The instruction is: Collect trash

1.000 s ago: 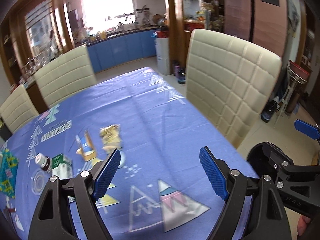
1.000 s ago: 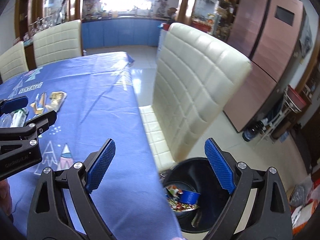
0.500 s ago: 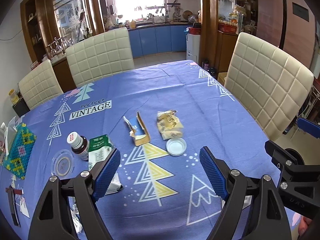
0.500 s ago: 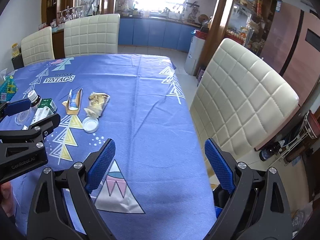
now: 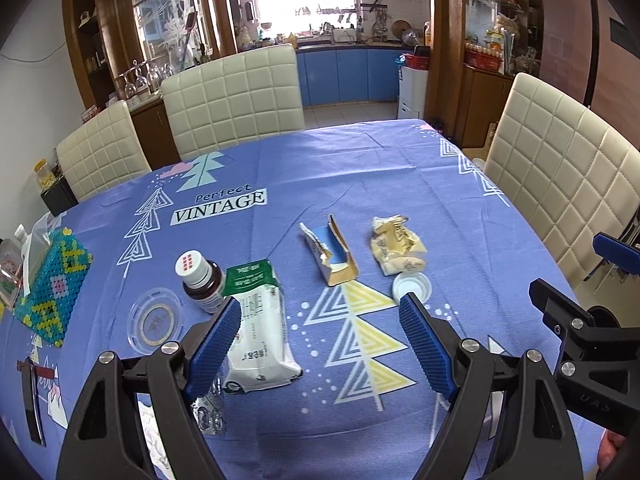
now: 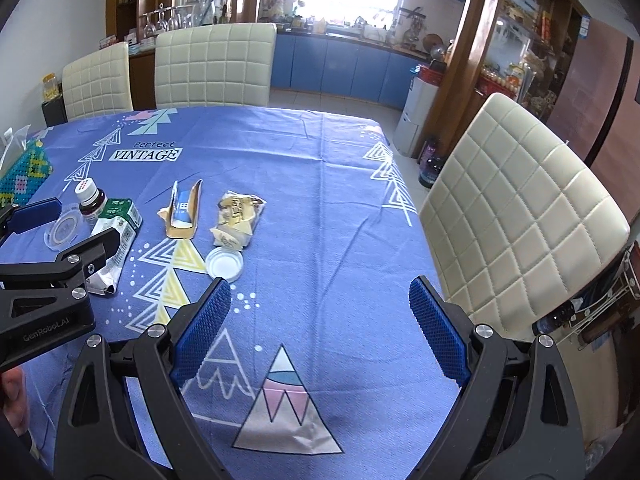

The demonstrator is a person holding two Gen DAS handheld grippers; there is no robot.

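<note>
Trash lies on the blue tablecloth (image 5: 360, 184): a torn blue-and-brown carton (image 5: 332, 254), a crumpled yellow wrapper (image 5: 396, 250), a white lid (image 5: 412, 286), a green-and-white pouch (image 5: 258, 320) and a clear round lid (image 5: 154, 322). My left gripper (image 5: 320, 346) is open and empty, low over the table just short of the pouch and white lid. My right gripper (image 6: 320, 326) is open and empty, over the cloth's near right part; the white lid (image 6: 224, 264), wrapper (image 6: 236, 218) and carton (image 6: 184, 212) lie ahead to its left.
A dark bottle with a white cap (image 5: 200, 278) stands by the pouch. A beaded mat (image 5: 52, 280) lies at the left edge. Cream chairs stand behind (image 5: 236, 96) and at the right (image 6: 516, 216) of the table.
Both grippers swung left from the bin and the right-hand chair to face the table. The trash items now lie closer ahead of both. Both stayed open.
</note>
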